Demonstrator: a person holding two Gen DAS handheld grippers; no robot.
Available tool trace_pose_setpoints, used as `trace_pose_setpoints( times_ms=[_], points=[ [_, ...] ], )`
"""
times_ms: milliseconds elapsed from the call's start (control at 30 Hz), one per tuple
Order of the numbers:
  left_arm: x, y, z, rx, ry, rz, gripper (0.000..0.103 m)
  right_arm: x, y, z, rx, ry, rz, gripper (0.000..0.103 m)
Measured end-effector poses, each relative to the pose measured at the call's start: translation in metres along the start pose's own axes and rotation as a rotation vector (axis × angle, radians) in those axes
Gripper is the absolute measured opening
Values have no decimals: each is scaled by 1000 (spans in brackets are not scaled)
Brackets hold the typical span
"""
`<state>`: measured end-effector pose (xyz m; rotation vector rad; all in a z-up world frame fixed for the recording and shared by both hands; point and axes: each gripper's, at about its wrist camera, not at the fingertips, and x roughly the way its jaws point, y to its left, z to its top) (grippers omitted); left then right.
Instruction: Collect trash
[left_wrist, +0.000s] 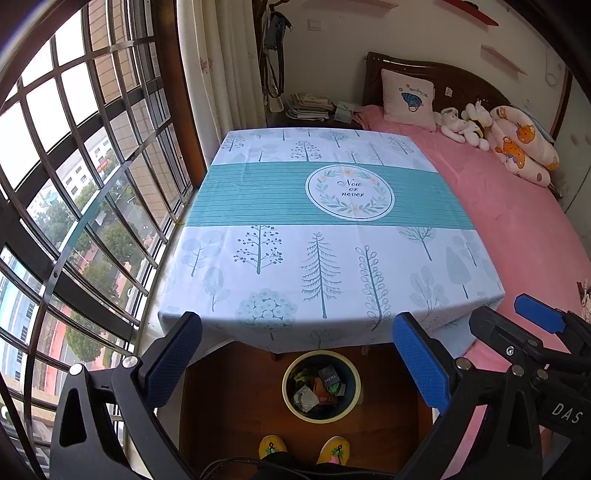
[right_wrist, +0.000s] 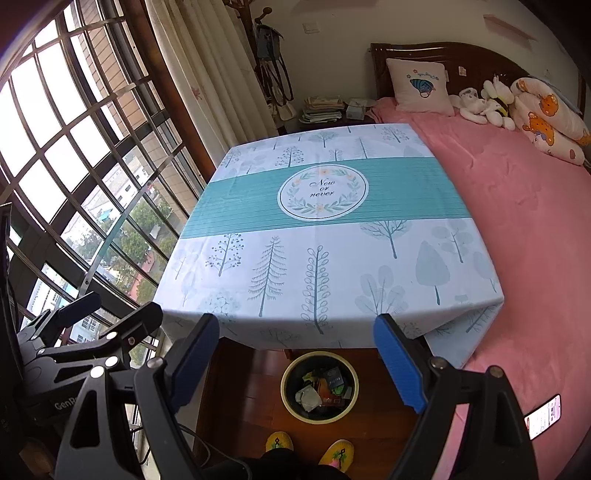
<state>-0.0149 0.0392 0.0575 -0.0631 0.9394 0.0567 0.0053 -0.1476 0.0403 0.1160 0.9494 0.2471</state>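
Cloth, wood, plastic and metal in a bedroom

The white and teal tree-printed tablecloth (left_wrist: 280, 229) looks smooth with a slight sheen; the pink bed sheet (left_wrist: 517, 221) is matt, soft cloth. The dark brown wooden floor (right_wrist: 251, 391) is glossy. The round dark bin with a pale rim (left_wrist: 321, 386) seems smooth plastic and holds crumpled paper and shiny wrappers. The blue gripper pads (left_wrist: 421, 358) are rough and textured, on matt black plastic arms with bright metal screws.

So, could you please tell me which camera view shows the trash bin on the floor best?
The left wrist view: the trash bin sits whole between the open left tool fingers. In the right wrist view the bin is also visible, but the tablecloth edge crowds its far rim.
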Motion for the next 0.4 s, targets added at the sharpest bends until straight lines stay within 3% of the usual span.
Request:
trace_pose_setpoints(
  times_ms=[400],
  points=[
    [0, -4, 2, 1, -1, 5, 102, 0, -2, 0, -1, -2, 2, 86]
  ],
)
